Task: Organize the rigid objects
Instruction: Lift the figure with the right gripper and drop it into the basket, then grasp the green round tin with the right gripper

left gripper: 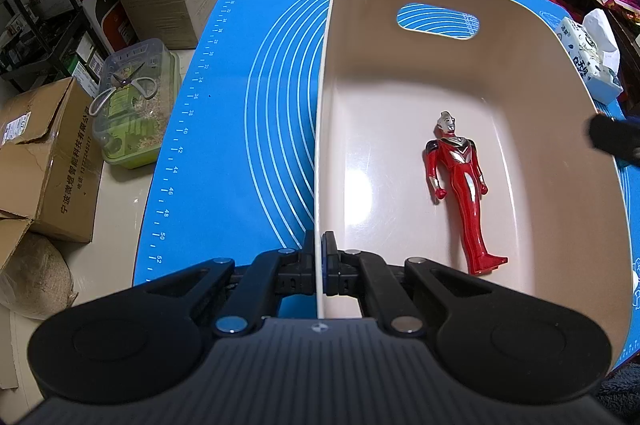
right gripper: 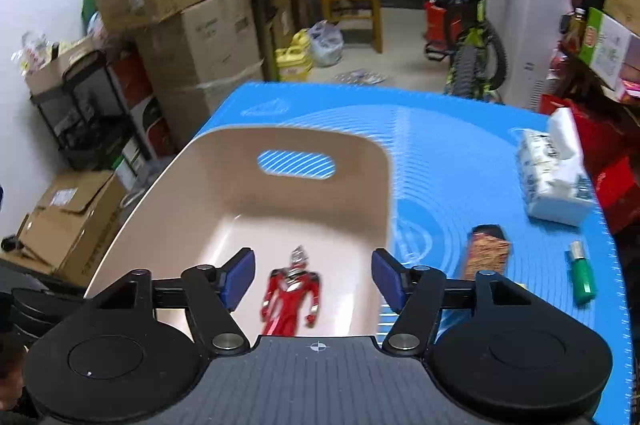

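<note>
So the left tongs (left gripper: 319, 257) are pinched down tight on the side wall of the beige tub (left gripper: 400, 81), one pad on the outside and one on the inside, with the rim running straight out ahead of them. The tub sits on the blue mat (left gripper: 224, 129) that covers the table.

The red toy figure (left gripper: 464, 193) is lying flat on its back on the tub floor, just ahead and to the right of the left tongs, head pointing away, feet toward the near wall. It touches neither pair of tongs.

The right tongs (right gripper: 313, 279) are spread wide with nothing in them. They hang above the near end of the tub, and from that camera the figure shows right in the gap between the two blue pads (right gripper: 240, 277), lower down on the tub floor, well clear of both. That view is a bit motion-blurred.

Off to the right of the right tongs, outside the tub on the mat: a brown speckled block-shaped thing (right gripper: 489, 249) (can't tell what it is), a green lighter (right gripper: 581, 279) further right, and a tissue pack (right gripper: 554, 173) beyond those toward the far edge.

Left of the left tongs, down past the table edge, there's a clear plastic box (left gripper: 136, 105) with scissors (left gripper: 128, 85) resting on its lid, plus cardboard boxes (left gripper: 44, 161) on the floor.
</note>
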`<action>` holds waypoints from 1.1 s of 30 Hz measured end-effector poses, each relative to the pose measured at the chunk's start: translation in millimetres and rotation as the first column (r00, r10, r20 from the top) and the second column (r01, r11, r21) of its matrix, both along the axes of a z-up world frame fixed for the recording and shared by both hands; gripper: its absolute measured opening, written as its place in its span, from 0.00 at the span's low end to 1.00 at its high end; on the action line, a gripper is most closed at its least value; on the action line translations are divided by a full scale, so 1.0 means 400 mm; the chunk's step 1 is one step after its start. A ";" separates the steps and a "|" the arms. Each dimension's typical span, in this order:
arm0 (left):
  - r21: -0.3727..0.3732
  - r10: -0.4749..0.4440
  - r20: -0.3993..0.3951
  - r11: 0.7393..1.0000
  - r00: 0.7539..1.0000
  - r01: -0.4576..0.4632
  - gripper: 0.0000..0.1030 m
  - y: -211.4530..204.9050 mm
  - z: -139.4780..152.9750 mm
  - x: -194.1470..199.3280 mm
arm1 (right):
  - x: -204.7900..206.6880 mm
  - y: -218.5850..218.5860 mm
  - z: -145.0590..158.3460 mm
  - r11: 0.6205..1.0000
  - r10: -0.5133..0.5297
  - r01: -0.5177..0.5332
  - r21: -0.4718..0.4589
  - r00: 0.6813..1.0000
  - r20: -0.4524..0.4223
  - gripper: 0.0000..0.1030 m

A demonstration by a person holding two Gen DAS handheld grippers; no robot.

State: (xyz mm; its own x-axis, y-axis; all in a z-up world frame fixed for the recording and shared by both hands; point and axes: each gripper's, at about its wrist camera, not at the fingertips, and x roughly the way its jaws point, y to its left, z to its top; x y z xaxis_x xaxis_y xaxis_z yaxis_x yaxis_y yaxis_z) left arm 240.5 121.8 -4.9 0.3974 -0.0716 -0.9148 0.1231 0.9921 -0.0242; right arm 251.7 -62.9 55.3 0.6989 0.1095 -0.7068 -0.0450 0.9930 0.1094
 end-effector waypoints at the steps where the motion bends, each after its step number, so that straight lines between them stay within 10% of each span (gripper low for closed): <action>1: 0.000 0.000 0.000 1.000 1.000 0.000 0.04 -0.001 -0.001 0.000 | -0.007 -0.013 0.004 1.000 -0.011 0.011 -0.002 1.000 0.004 0.74; 17: 0.000 0.000 -0.001 1.000 1.000 0.000 0.04 0.000 -0.001 0.000 | -0.120 -0.237 -0.091 0.972 -0.233 0.226 -0.068 0.964 -0.124 0.76; 33: 0.000 0.000 -0.001 1.000 1.000 0.000 0.04 0.000 0.000 0.001 | -0.144 -0.223 -0.224 0.978 -0.206 0.186 -0.091 0.917 -0.340 0.69</action>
